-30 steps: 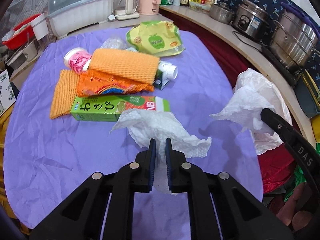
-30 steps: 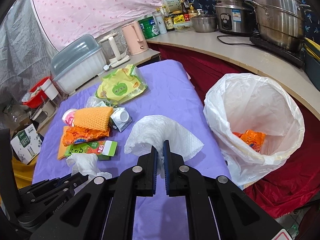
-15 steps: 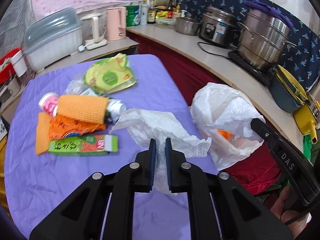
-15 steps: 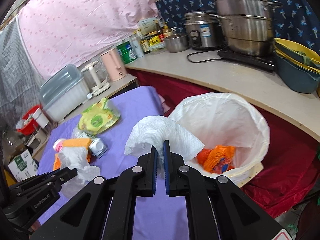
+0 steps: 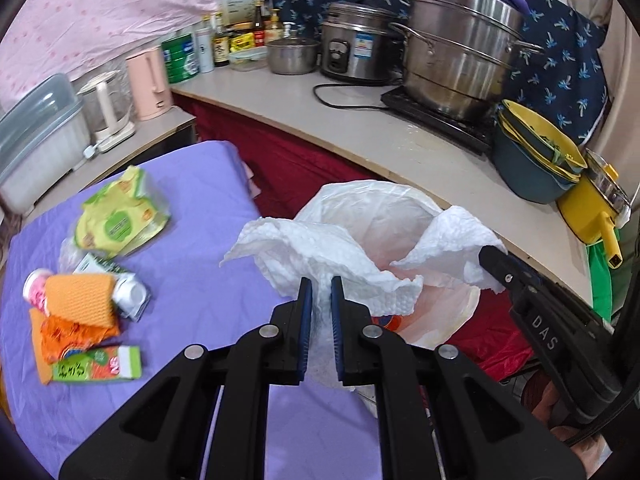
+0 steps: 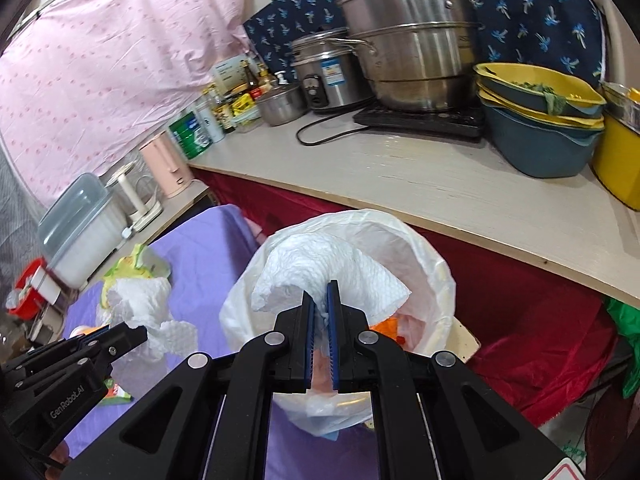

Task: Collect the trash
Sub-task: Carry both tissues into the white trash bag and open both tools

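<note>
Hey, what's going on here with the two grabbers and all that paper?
A person is clearing trash from the purple table. The left gripper and the right gripper are each shut on a crumpled paper towel, both held at the white trash bag. Wrappers and boxes remain on the table.

Bin bag mouth: the white bin bag (image 6: 432, 276) gapes upward, part-covered by a paper towel (image 6: 332, 268)
Beyond bag: counter edge (image 6: 440, 216) overhangs close behind it
Table right side: purple cloth (image 5: 208, 264) bare up to the bag
Table left side: wrappers and green box (image 5: 98, 368) crowd it
Counter top: pots (image 5: 460, 52) and stacked bowls (image 5: 536, 160) block it
</note>
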The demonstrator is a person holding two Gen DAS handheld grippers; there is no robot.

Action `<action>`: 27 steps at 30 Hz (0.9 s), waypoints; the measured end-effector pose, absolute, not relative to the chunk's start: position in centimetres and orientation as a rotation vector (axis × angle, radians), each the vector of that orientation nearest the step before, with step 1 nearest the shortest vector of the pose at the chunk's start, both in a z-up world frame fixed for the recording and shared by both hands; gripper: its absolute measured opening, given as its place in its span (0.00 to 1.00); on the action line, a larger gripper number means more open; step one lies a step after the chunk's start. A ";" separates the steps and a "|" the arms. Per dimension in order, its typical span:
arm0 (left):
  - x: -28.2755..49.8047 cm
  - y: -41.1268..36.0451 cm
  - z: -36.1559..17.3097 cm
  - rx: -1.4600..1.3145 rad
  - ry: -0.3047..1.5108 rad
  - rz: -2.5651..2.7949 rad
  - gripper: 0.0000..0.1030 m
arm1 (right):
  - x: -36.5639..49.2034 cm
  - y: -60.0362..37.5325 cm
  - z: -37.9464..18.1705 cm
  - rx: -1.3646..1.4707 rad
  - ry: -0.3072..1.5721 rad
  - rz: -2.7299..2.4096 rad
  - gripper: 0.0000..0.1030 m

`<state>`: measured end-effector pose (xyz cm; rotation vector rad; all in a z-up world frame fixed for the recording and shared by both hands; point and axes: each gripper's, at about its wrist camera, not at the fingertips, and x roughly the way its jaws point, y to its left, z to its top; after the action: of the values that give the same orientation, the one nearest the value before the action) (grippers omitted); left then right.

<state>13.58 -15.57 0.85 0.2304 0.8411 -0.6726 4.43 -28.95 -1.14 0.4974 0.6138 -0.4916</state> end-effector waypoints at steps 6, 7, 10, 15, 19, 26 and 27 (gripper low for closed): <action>14.1 -19.4 0.3 0.285 0.830 -0.716 0.09 | 4.4 -31.2 -2.2 0.526 0.623 -0.534 0.06; 14.3 -19.9 0.2 0.287 0.834 -0.719 0.09 | 4.5 -31.5 -2.3 0.531 0.624 -0.539 0.06; 14.8 -21.0 -0.4 0.288 0.859 -0.727 0.09 | 4.7 -32.3 -2.8 0.542 0.628 -0.551 0.06; 15.7 -21.8 -1.4 0.285 0.897 -0.732 0.11 | 5.2 -33.0 -3.2 0.538 0.637 -0.565 0.08; 16.2 -21.8 -1.6 0.263 0.910 -0.744 0.15 | 5.6 -33.0 -3.0 0.528 0.629 -0.566 0.11; 16.5 -20.9 -0.6 0.238 0.870 -0.725 0.46 | 5.6 -32.8 -1.9 0.518 0.597 -0.573 0.23; 16.6 -20.8 -0.5 0.235 0.868 -0.720 0.47 | 5.6 -32.7 -1.7 0.518 0.595 -0.572 0.24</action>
<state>16.62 -20.80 -0.47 0.2346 0.8684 -0.7197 5.65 -32.70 -1.71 0.5180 0.5946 -0.5717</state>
